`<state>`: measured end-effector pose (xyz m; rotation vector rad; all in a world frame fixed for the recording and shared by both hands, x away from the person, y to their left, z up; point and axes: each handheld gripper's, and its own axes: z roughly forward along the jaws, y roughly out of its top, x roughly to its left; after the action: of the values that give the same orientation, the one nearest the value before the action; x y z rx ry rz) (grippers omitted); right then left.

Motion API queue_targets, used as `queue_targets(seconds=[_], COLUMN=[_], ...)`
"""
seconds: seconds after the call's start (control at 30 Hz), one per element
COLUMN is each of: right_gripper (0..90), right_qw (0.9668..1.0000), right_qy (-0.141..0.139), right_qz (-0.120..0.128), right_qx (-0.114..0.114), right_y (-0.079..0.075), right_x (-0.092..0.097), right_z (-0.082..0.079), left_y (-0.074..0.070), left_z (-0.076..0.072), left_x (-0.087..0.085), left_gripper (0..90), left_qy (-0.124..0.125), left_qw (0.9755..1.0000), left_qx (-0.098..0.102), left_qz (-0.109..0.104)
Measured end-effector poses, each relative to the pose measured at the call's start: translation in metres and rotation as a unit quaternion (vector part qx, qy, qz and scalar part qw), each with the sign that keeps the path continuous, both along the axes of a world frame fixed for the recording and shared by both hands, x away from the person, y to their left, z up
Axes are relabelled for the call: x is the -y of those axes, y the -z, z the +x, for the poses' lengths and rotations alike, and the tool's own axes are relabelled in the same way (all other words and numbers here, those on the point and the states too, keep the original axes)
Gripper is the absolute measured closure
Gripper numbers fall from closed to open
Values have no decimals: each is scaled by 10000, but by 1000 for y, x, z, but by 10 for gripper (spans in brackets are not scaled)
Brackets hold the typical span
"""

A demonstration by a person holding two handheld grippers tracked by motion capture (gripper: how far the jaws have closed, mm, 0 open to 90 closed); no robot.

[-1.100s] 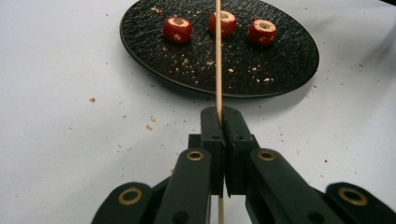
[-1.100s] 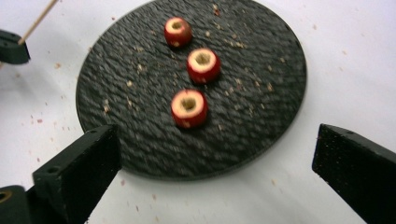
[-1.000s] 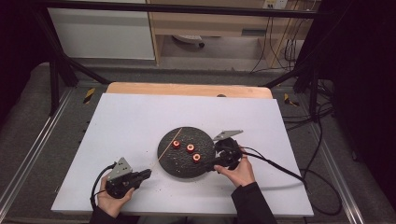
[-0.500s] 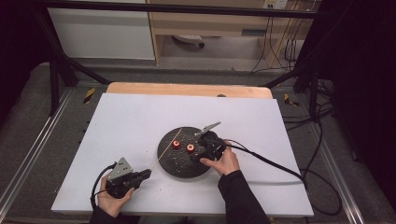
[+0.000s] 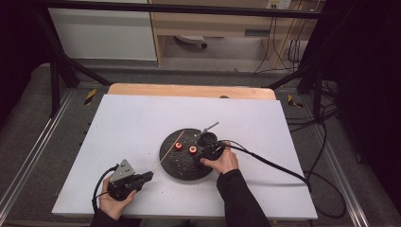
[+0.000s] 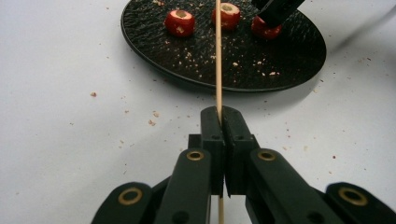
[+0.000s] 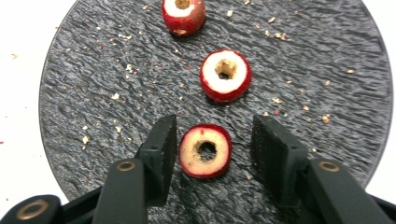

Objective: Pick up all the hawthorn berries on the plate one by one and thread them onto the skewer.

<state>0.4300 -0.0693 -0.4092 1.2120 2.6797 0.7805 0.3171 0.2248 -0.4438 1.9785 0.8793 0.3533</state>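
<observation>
Red fruit piece (image 7: 205, 150) with a hole lies on the black plate (image 7: 327, 70), between the right gripper (image 7: 212, 144) jaws, which have just been closing, with gaps left. Left gripper (image 6: 219, 123) pinches a wooden stick (image 6: 218, 56) tight.

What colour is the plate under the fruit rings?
Dark slate grey, with a rippled texture; the plate shows best in the right gripper view.

A white table (image 5: 142, 123) carries a black plate (image 5: 176, 165).
</observation>
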Motion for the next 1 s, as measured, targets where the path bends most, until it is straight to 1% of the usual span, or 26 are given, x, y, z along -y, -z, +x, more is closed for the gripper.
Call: queue_targets(seconds=[0.07, 0.17, 0.4, 0.6, 0.73, 1.0], right_gripper=[538, 560, 608, 617, 619, 621], right_qw=[10000, 9999, 9995, 9994, 9995, 9989], right_qy=[-25, -44, -90, -75, -14, 199], right_qz=[-1, -49, -57, -54, 59, 402], right_qx=[-79, -137, -292, -341, -294, -106], right_y=[2, 4, 6, 6, 1, -16], right_x=[-1, -2, -3, -3, -1, 8], right_z=[0, 1, 2, 2, 2, -1], left_y=[0, 0, 0, 0, 0, 0], left_z=[0, 0, 0, 0, 0, -1], left_x=[0, 1, 1, 1, 2, 3], left_gripper=[880, 880, 880, 880, 880, 880], left_qy=[2, 13, 19, 33, 42, 43], left_qw=[10000, 10000, 10000, 10000, 10000, 10000], left_qx=[-6, -11, -14, -6, -9, -7], left_qz=[-2, 17, 21, 23, 32, 26])
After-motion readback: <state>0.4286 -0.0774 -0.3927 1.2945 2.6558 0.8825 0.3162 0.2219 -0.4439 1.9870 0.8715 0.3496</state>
